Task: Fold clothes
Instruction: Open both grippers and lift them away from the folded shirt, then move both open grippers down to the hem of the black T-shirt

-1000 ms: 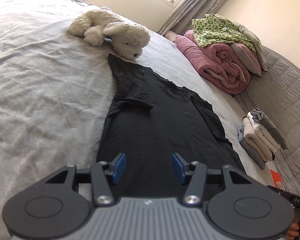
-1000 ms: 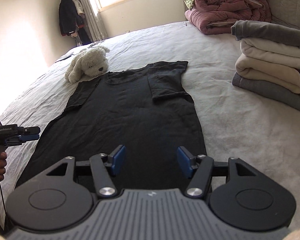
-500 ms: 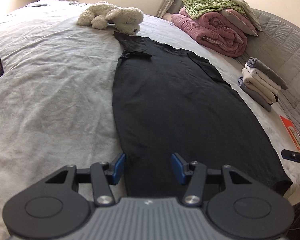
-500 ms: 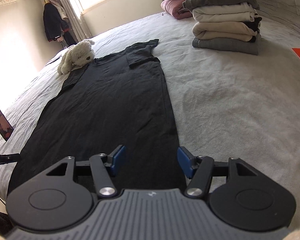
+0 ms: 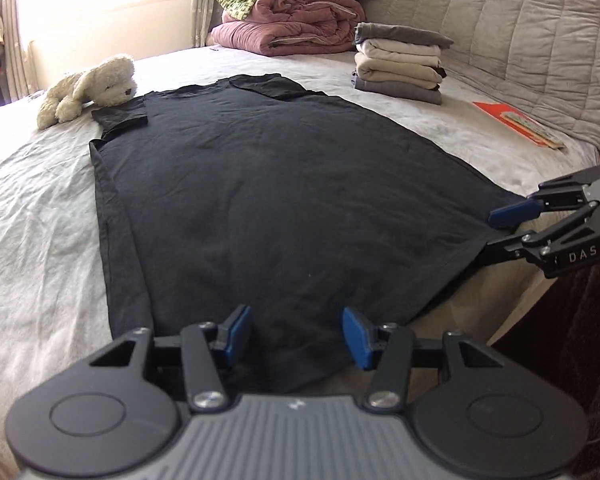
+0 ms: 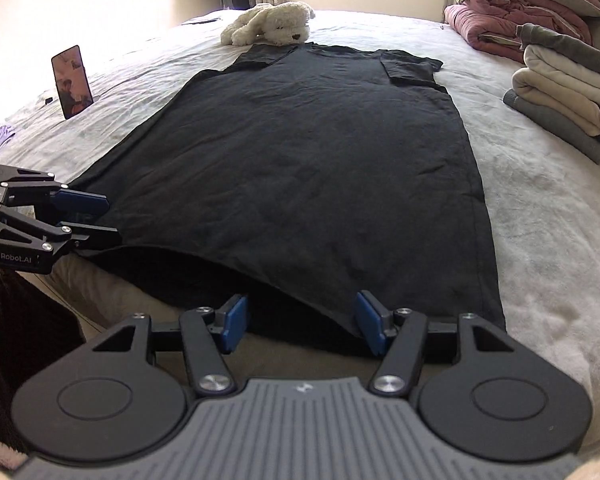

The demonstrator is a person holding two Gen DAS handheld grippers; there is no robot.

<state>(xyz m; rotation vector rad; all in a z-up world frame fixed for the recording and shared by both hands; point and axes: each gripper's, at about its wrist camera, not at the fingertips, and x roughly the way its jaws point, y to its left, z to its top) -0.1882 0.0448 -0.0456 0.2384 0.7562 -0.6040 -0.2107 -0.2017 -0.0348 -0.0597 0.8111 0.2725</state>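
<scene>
Since the sleeves are already tucked in: shirt looks ready for a lengthwise fold, hem to collar, I'd judge.
Shirt: black t-shirt [image 5: 268, 200] lies flat on the bed [image 5: 36, 216], collar toward the far end by the toy dog [image 5: 88, 90], hem at the near edge, slightly over it.
Left tongs [image 5: 296, 336]: wide open, nothing held; pads sit either side of the hem nr its left corner, fabric between them but not pinched.
Right tongs [image 6: 302, 322]: also wide open, nothing held; at the hem nr the right corner, hem lifted a bit just in front of it.
Why both at hem: one corner each keeps the edge straight when lifted, prob. so the fold lands square.
Cross view: each pair shows in the other's camera, open, level w/ the bed edge and pointing in at the shirt.
Folded pile [image 6: 560, 92]: done items stacked toward the right side of the bed, apart from shirt, likely where this one goes.
Phone [image 6: 72, 80]: propped upright toward the left side, clear of the shirt.
Risk: thin fabric, a pinch may catch one layer only.
</scene>
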